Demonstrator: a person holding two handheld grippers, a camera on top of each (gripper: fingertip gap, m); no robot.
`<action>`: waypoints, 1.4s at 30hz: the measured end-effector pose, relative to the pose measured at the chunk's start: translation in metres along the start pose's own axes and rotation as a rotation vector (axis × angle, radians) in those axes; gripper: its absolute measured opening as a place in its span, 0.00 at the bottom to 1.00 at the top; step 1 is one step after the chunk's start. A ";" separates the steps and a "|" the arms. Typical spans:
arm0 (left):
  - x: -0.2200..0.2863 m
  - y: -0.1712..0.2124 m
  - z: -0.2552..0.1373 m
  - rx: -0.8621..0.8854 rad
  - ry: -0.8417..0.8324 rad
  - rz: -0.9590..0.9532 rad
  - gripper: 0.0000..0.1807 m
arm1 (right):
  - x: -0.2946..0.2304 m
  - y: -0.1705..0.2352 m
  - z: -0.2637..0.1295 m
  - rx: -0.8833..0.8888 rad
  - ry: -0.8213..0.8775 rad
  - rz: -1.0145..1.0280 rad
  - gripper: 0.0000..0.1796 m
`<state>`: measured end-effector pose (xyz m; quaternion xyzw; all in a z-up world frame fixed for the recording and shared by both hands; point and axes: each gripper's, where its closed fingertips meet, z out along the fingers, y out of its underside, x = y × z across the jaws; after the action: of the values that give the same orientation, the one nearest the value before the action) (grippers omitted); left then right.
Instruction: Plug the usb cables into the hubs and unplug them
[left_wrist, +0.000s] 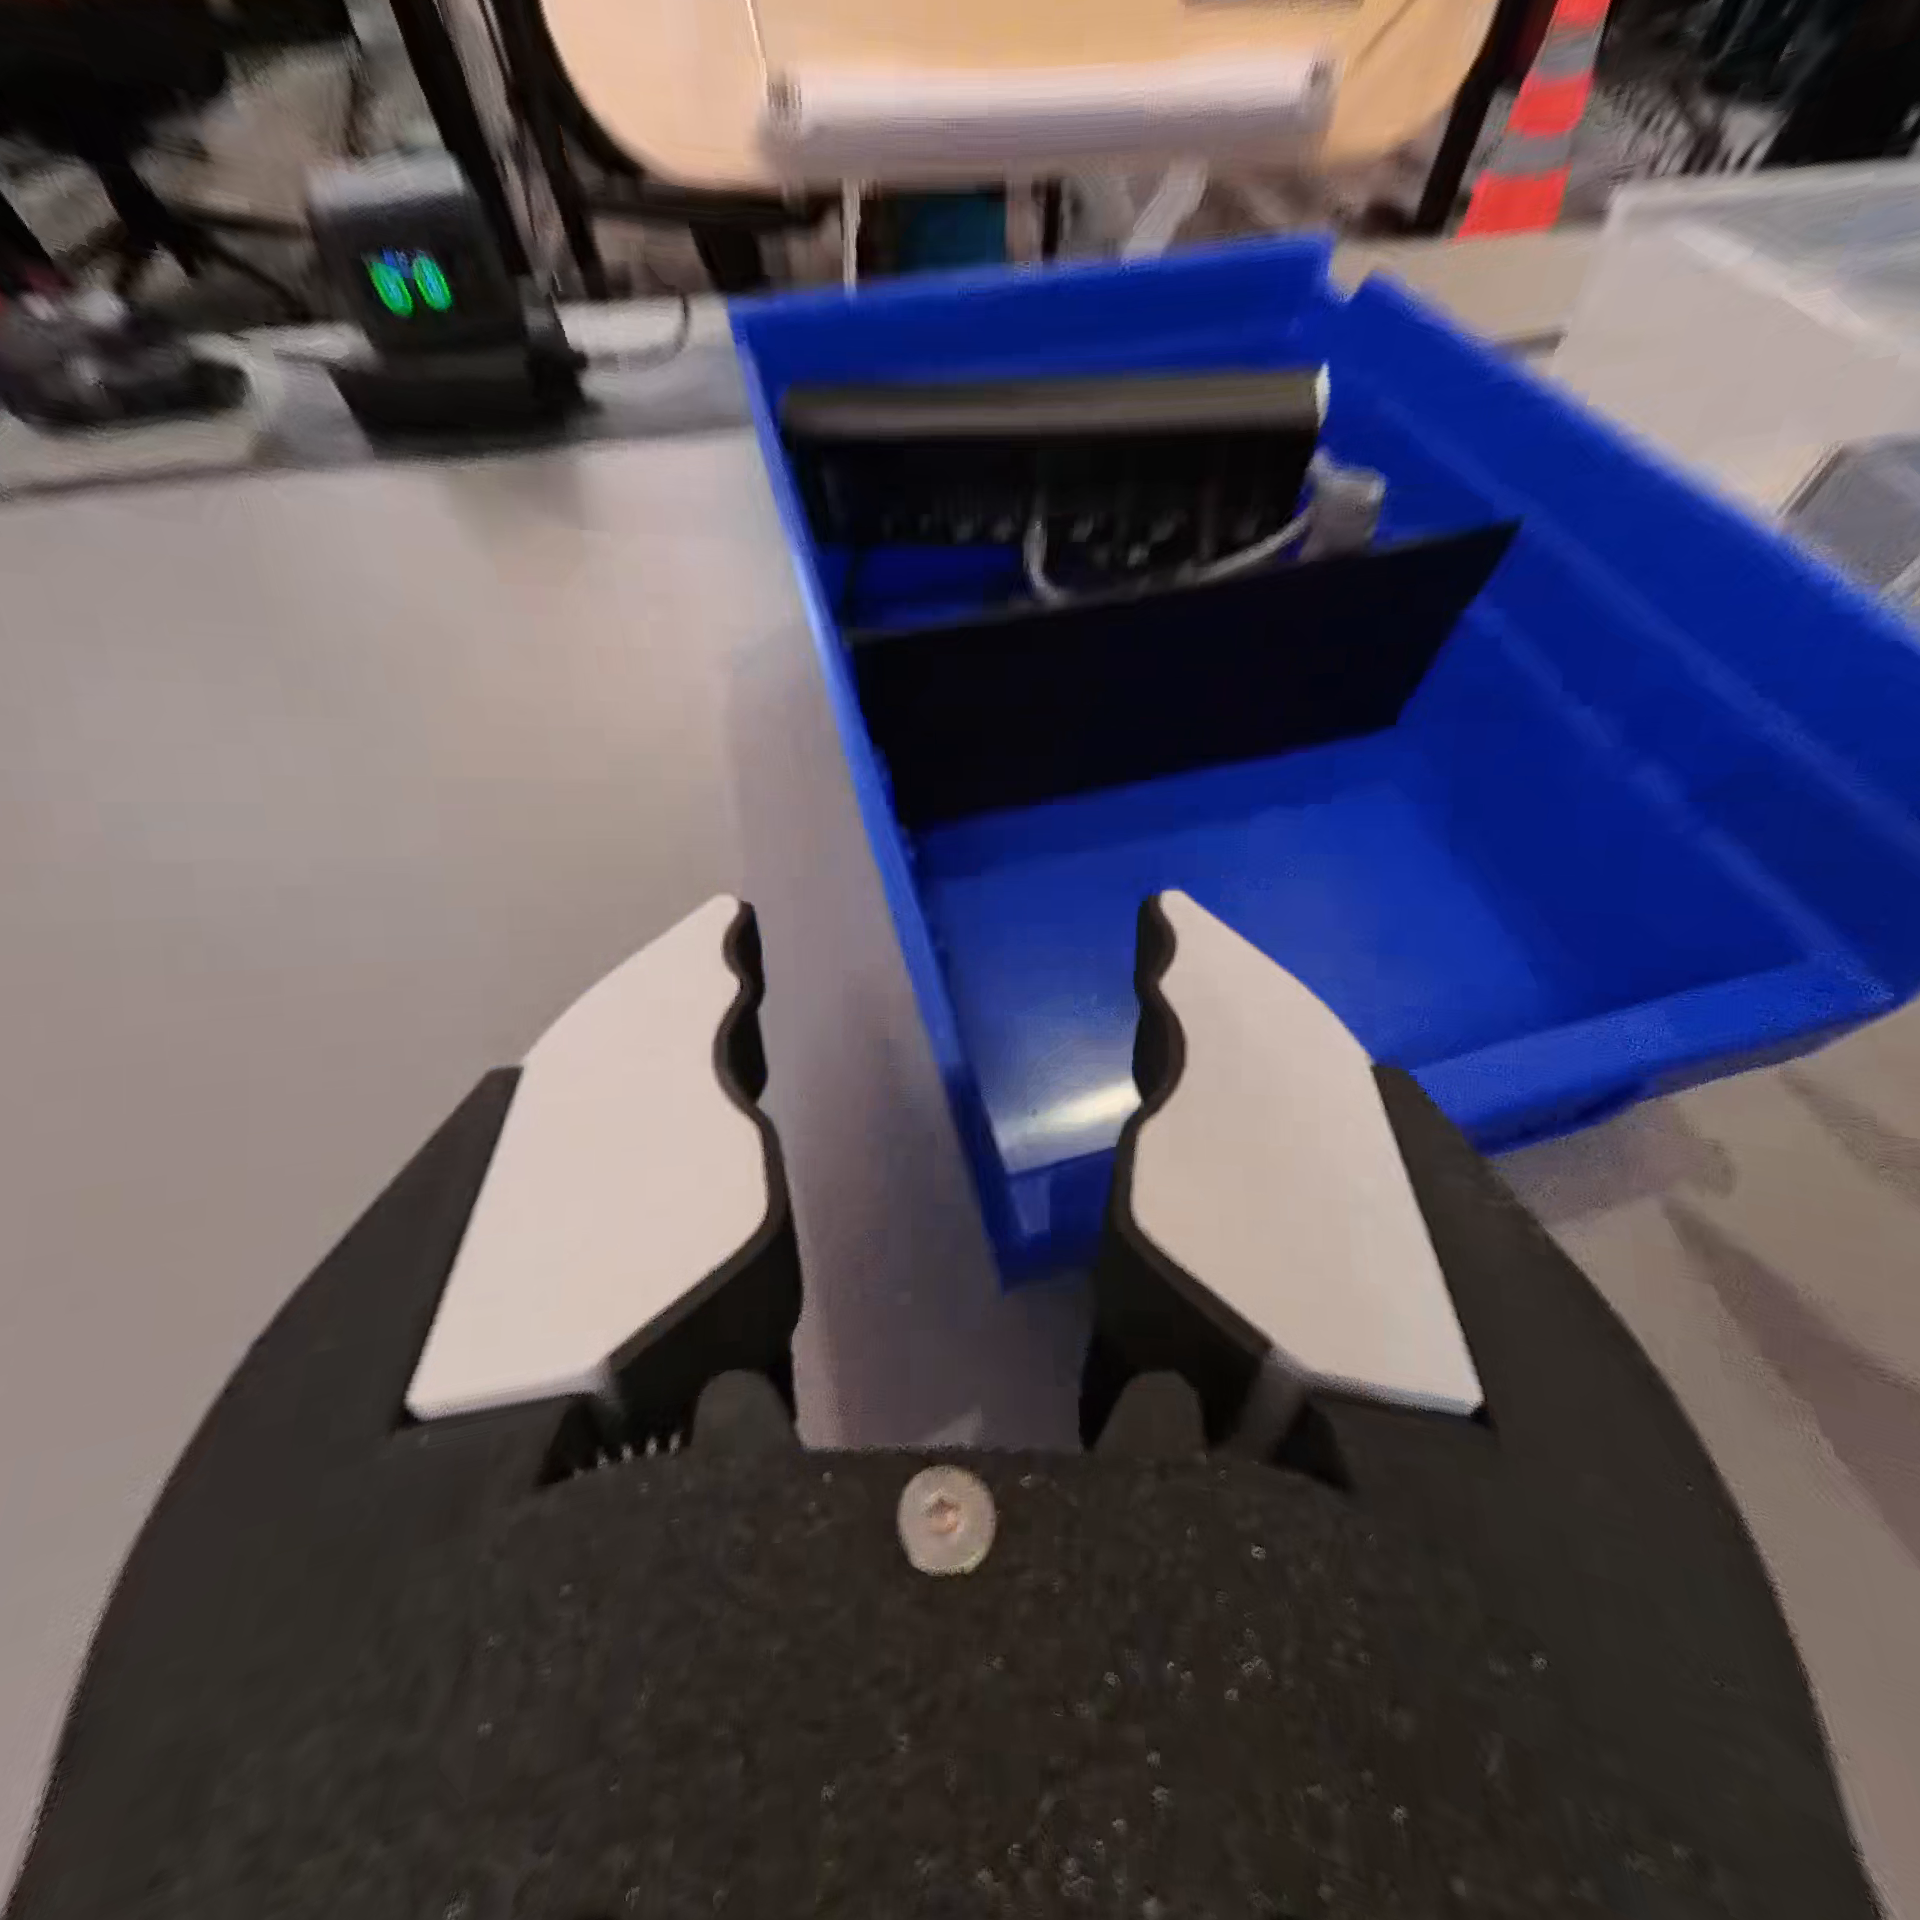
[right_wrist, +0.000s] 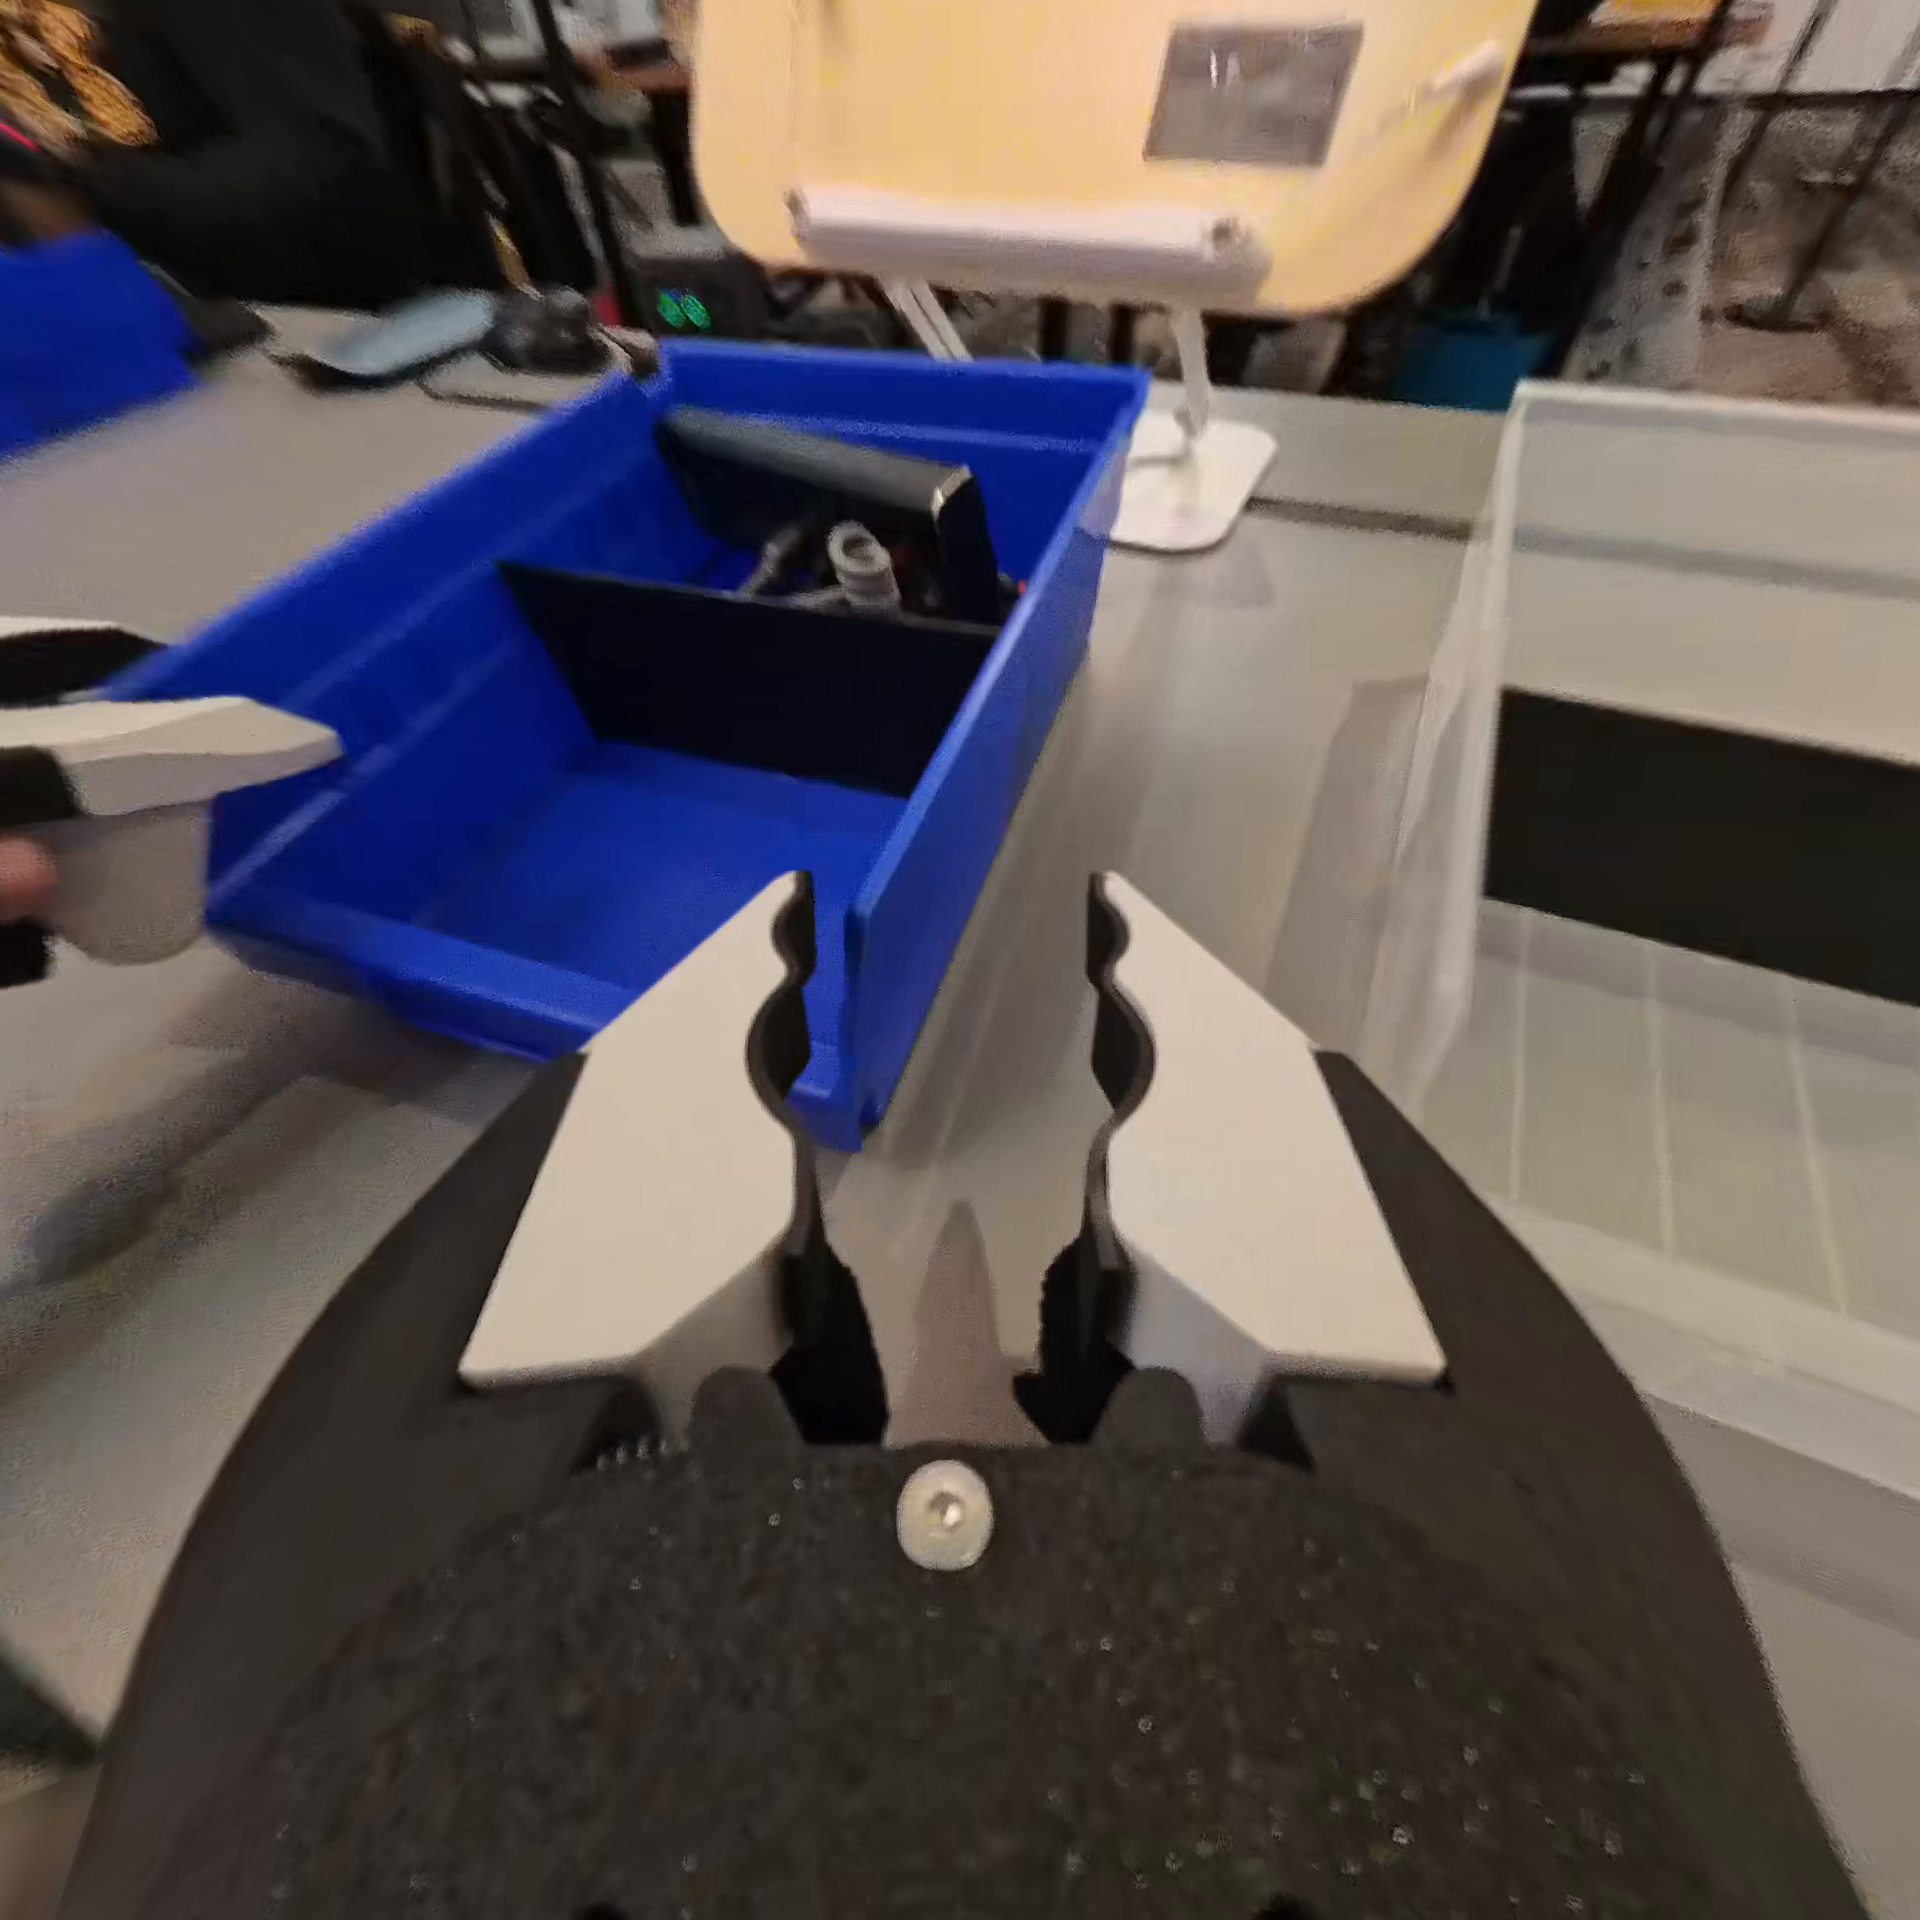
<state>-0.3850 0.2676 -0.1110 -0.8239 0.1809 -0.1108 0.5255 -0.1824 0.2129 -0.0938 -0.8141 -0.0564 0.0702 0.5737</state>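
Black hub (right_wrist: 821, 468) and cables (right_wrist: 831, 566) lie in the far compartment of the blue bin (right_wrist: 935, 914) on the grey bench (left_wrist: 364, 779), behind a black divider (right_wrist: 748, 686) (near compartment holds nothing). Left gripper (left_wrist: 948, 914) and right gripper (right_wrist: 951, 883): both jaws apart, empty, short of the bin's near corners.

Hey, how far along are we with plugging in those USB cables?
Barely started, it seems. Done: nothing visible; the black hub and grey cables still lie in the far compartment of the blue plastic bin, behind its black divider. In hand: nothing; the left gripper and right gripper are both open and empty, near the bin's front corners. Left: grasping, plugging, unplugging.
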 end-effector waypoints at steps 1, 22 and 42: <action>0.001 0.007 0.006 -0.020 0.012 -0.007 0.37 | -0.002 0.009 0.011 -0.018 0.025 -0.007 0.30; -0.165 -0.005 -0.017 0.010 -0.027 -0.064 0.02 | -0.156 -0.009 0.096 -0.021 0.191 0.058 0.02; -0.293 0.011 -0.026 0.003 -0.281 -0.053 0.13 | -0.243 0.001 0.091 -0.097 -0.537 0.155 0.20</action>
<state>-0.6637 0.3635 -0.1074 -0.8349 0.0837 -0.0083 0.5439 -0.4380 0.2549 -0.1126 -0.7947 -0.1476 0.3243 0.4915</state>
